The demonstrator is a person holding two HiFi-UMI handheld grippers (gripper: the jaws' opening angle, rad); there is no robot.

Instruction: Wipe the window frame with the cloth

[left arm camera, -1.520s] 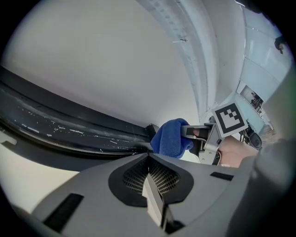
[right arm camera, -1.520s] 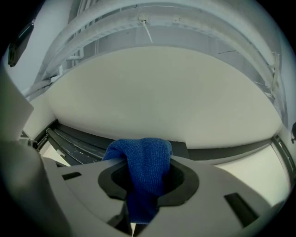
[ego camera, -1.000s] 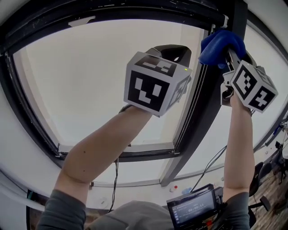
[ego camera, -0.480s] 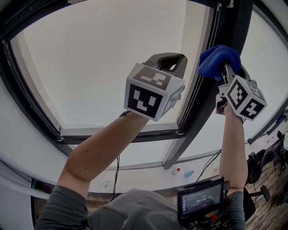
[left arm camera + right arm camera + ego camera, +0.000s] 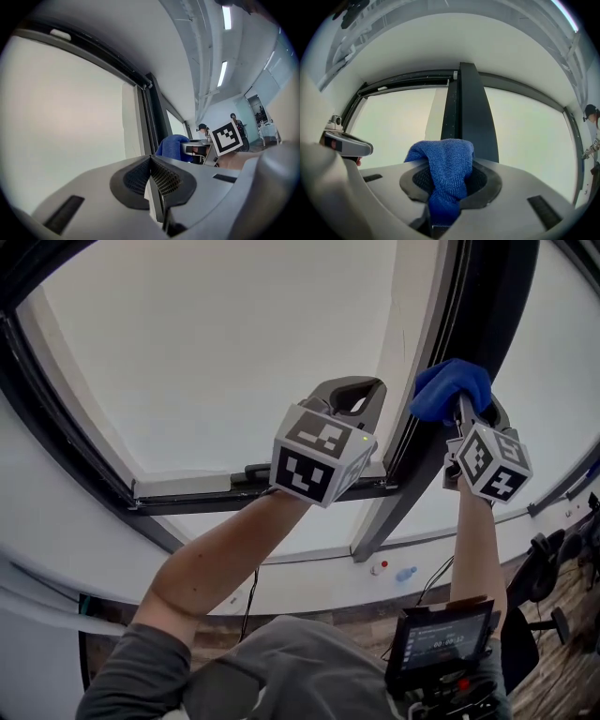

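Note:
A blue cloth (image 5: 450, 388) (image 5: 443, 171) is bunched in my right gripper (image 5: 461, 401) (image 5: 444, 187), whose jaws are shut on it. The cloth presses against the black upright bar of the window frame (image 5: 469, 324) (image 5: 466, 112), about halfway up it. In the left gripper view the cloth (image 5: 171, 146) shows beside that bar (image 5: 152, 117). My left gripper (image 5: 354, 395) (image 5: 152, 180) is held up to the left of the bar in front of the pane, jaws shut with nothing between them.
A black horizontal frame bar (image 5: 234, 488) runs below the left pane, with a white sill (image 5: 309, 568) under it. A small screen (image 5: 441, 638) sits low at the right. Chairs (image 5: 553, 577) stand on the floor at the far right. People (image 5: 234, 126) stand far down the room.
My right gripper has slid the blue cloth down the upright bar from near its top corner. The left gripper has stayed beside it, and the view has tilted lower.

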